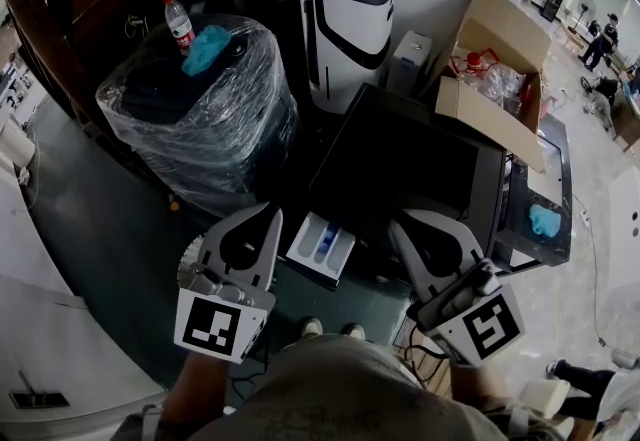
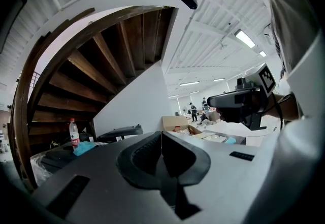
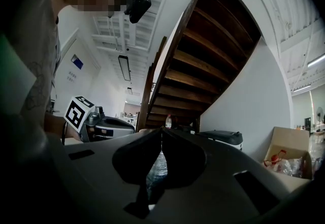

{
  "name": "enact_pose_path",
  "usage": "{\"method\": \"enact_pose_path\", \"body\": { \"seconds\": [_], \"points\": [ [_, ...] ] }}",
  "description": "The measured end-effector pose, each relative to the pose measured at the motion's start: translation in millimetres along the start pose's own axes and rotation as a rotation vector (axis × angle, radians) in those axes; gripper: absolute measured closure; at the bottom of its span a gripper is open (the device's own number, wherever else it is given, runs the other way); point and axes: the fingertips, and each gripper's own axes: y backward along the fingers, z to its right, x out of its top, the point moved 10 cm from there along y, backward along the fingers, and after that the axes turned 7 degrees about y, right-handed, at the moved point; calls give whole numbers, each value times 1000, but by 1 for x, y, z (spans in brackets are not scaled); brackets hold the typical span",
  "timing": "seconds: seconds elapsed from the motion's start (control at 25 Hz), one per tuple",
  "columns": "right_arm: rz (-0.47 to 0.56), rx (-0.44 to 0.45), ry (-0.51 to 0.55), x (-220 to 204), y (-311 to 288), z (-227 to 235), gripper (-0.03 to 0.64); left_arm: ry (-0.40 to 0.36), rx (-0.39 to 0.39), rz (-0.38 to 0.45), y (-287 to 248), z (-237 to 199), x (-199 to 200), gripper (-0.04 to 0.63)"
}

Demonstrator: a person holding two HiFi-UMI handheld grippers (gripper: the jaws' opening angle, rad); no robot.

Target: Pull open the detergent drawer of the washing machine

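Observation:
In the head view the dark-topped washing machine [image 1: 400, 164] stands in front of me. Its white detergent drawer [image 1: 322, 247], with blue compartments, sticks out of the front at the left corner. My left gripper [image 1: 272, 216] hovers just left of the drawer and my right gripper [image 1: 398, 227] just right of it; neither touches it. Both point level, away from my body. The left gripper [image 2: 161, 134] has its jaws together with nothing between them. The right gripper [image 3: 161, 130] also has its tips meeting, empty. Each gripper view shows the other gripper to the side, not the drawer.
A plastic-wrapped bundle [image 1: 200, 119] stands at the left, with a water bottle [image 1: 178, 21] and a blue cloth [image 1: 205, 47] on top. A black-and-white appliance [image 1: 340, 24] is behind, and an open cardboard box [image 1: 495, 69] rests on the machine's right. Wooden stairs [image 2: 91, 75] rise overhead.

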Motion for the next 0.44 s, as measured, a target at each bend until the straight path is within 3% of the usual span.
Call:
{"method": "enact_pose_path", "body": {
  "seconds": [0.44],
  "points": [
    [-28, -10, 5, -10, -6, -2, 583, -20, -10, -12, -2, -5, -1, 575]
  ]
}}
